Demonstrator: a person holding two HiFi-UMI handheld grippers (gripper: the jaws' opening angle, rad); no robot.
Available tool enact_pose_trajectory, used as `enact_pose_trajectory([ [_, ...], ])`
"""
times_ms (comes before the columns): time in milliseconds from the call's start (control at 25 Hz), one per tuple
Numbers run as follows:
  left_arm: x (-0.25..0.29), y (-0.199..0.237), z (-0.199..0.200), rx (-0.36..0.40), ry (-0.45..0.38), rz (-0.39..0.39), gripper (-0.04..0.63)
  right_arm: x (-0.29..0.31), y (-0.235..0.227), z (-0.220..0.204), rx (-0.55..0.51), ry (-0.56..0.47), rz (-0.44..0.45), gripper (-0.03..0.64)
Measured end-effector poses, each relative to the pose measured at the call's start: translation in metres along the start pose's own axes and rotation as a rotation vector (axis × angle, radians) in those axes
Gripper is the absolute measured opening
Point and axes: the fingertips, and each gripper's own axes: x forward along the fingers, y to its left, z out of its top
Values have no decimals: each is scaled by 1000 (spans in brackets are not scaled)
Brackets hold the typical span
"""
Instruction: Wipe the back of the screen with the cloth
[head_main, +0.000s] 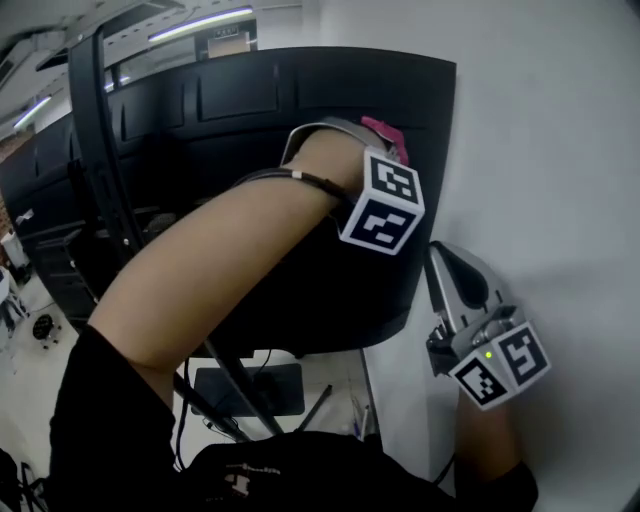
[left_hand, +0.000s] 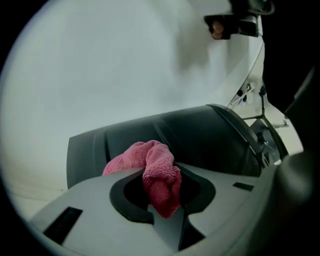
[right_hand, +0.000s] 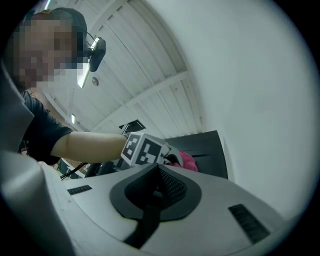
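1. The pink cloth (left_hand: 150, 160) is pinched between the jaws of my left gripper (left_hand: 161, 197), bunched into a wad that spills out ahead of the jaw tips.
2. In the head view the cloth (head_main: 385, 135) sits against the upper right part of the black back of the screen (head_main: 250, 110), near its right edge.
3. The left gripper's marker cube (head_main: 385, 205), with black-and-white square patterns on it, hangs just below that spot. My bare forearm (head_main: 220, 260) crosses the panel to reach it.
4. My right gripper (right_hand: 155, 185) has its jaws closed together with nothing between them.
5. In the head view the right gripper (head_main: 445, 260) points upward beside the screen's lower right corner, apart from the cloth. A small green light (head_main: 487, 354) glows beside its own marker cube (head_main: 505, 362).
6. A plain white wall (head_main: 540, 150) runs along the right, close to the screen's edge.
7. A dark pole (head_main: 100, 150) rises at the left of the screen.
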Motion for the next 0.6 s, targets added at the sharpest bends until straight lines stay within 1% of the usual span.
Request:
enact_pose_trajectory([
  [120,16,11,45,18,-55,12,94,-6,1,-10,9,17,-1,0],
  [160,16,12,53,25,-76,23,94,-7,0,-13,19,20,-2,0],
  [200,11,12,54,27,-96,40,94,-8,-1,-17,30,22,-2,0],
  [240,0,11,46,24,-114,63,94,-8,-2,-21,39,22,0,0],
  [320,-40,0,13,15,-149,124,94,-9,-5,-30,54,26,-3,0],
  [400,-87,-35,-31,11,-165,165,94,-9,-9,-41,76,36,-9,0],
  [440,-107,-63,-56,6,-149,160,94,-9,-10,-46,86,43,-11,0],
  [520,-133,-125,-104,4,-75,120,94,-8,-11,-54,105,51,-15,0],
  [600,-138,-164,-132,40,9,89,92,-3,-10,-56,123,43,-15,0],
])
